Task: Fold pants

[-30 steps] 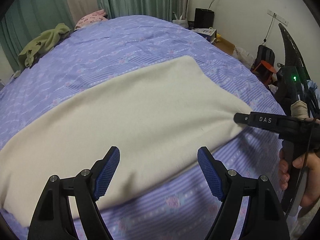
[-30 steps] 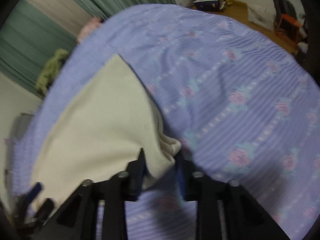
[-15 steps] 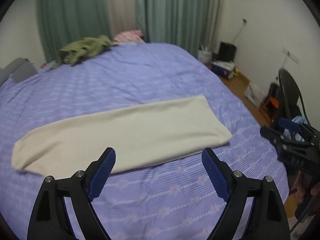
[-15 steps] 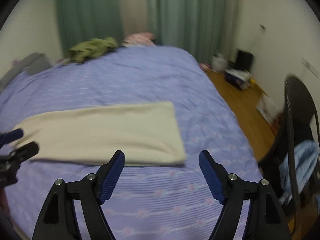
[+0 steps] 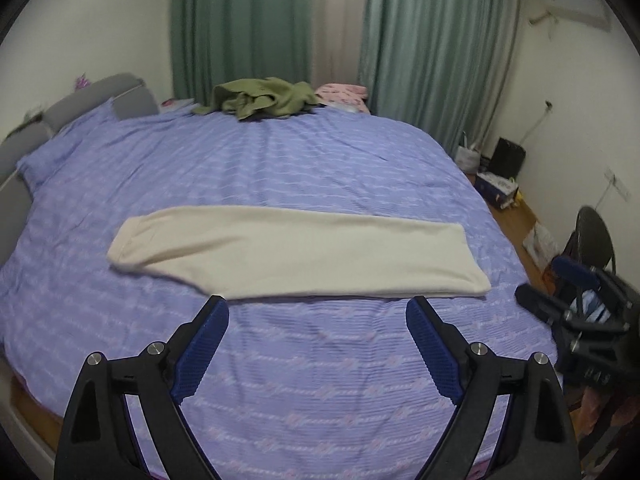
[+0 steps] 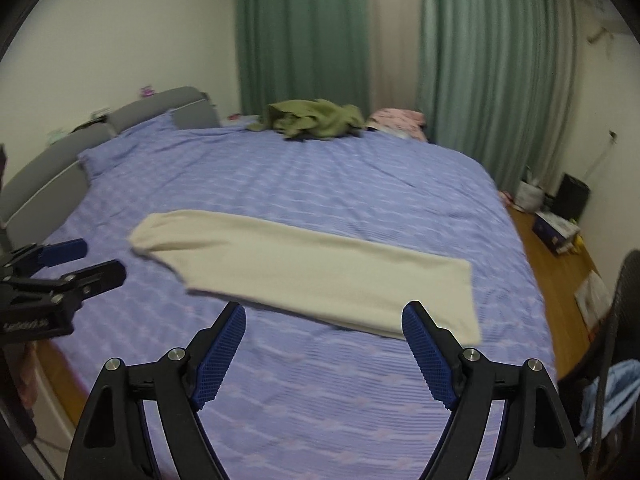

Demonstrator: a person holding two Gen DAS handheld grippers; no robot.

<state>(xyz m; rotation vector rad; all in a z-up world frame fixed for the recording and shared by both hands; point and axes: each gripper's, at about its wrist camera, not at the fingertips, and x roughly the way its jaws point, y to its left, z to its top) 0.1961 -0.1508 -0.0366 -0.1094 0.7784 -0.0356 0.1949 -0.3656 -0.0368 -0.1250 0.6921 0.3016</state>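
The cream pants (image 5: 296, 252) lie flat in one long folded strip across the purple bed (image 5: 280, 168); they also show in the right wrist view (image 6: 320, 276). My left gripper (image 5: 318, 340) is open and empty, held back above the bed's near edge, short of the pants. My right gripper (image 6: 324, 344) is open and empty, also back from the pants. In the left wrist view the right gripper (image 5: 560, 292) appears at the right edge, off the bed. In the right wrist view the left gripper (image 6: 76, 264) appears at the left edge.
A green garment (image 5: 264, 98) and a pink one (image 5: 344, 94) lie at the bed's far edge before green curtains. A grey headboard (image 5: 48, 128) is at the left. A black chair (image 5: 596, 240), boxes and bags stand on the wooden floor at the right.
My right gripper let go of the pants' end and opened. Both grippers pulled back and up from the bed, so the whole pants strip now shows lying flat.
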